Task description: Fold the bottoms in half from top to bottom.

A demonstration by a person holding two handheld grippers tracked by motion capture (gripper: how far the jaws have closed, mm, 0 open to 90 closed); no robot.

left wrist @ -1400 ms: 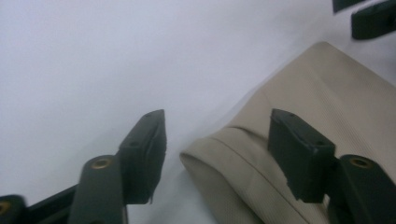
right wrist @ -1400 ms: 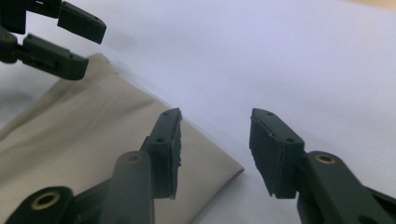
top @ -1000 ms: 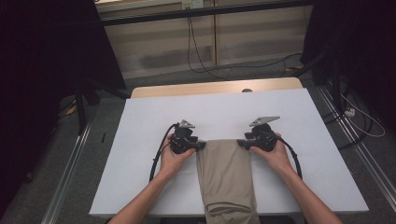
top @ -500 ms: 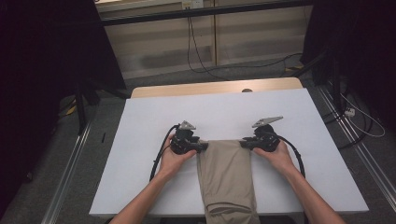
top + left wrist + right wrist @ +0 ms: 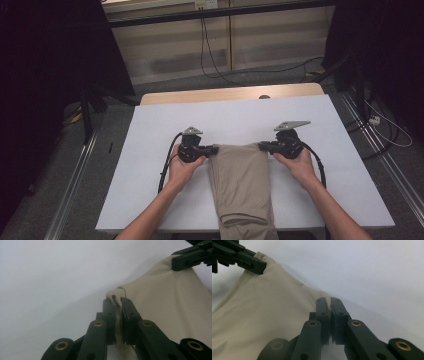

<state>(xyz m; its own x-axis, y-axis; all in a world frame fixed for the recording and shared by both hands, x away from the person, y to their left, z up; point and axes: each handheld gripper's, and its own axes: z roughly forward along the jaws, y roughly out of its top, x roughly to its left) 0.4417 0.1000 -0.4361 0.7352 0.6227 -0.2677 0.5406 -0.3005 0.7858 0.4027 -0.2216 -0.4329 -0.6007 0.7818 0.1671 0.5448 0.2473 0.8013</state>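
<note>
Left gripper point(image 5: 212, 149): jaws pressed together on the far left corner of the folded beige garment point(image 5: 242, 185), cloth pinched between them; in the left gripper view point(image 5: 118, 302) a small fold of fabric bunches up at the jaw tips. Held in the person's left hand point(image 5: 184, 167), black cable looping off to the left.

Right gripper point(image 5: 263, 146): jaws clamped on the far right corner of the same garment; in the right gripper view point(image 5: 330, 302) the cloth edge runs in between the closed jaws. Held in the person's right hand point(image 5: 298, 165), cable trailing to the right.

Garment: beige, folded to a long narrow strip, lying flat in the middle of the table's near half; far edge stretched between the two grippers, near end folded over and hanging past the near edge.

Table point(image 5: 150, 135): white sheet over it, a strip of wooden top point(image 5: 200, 95) showing at the far edge.

Surroundings: grey floor, cables, dark frame legs left and right.
</note>
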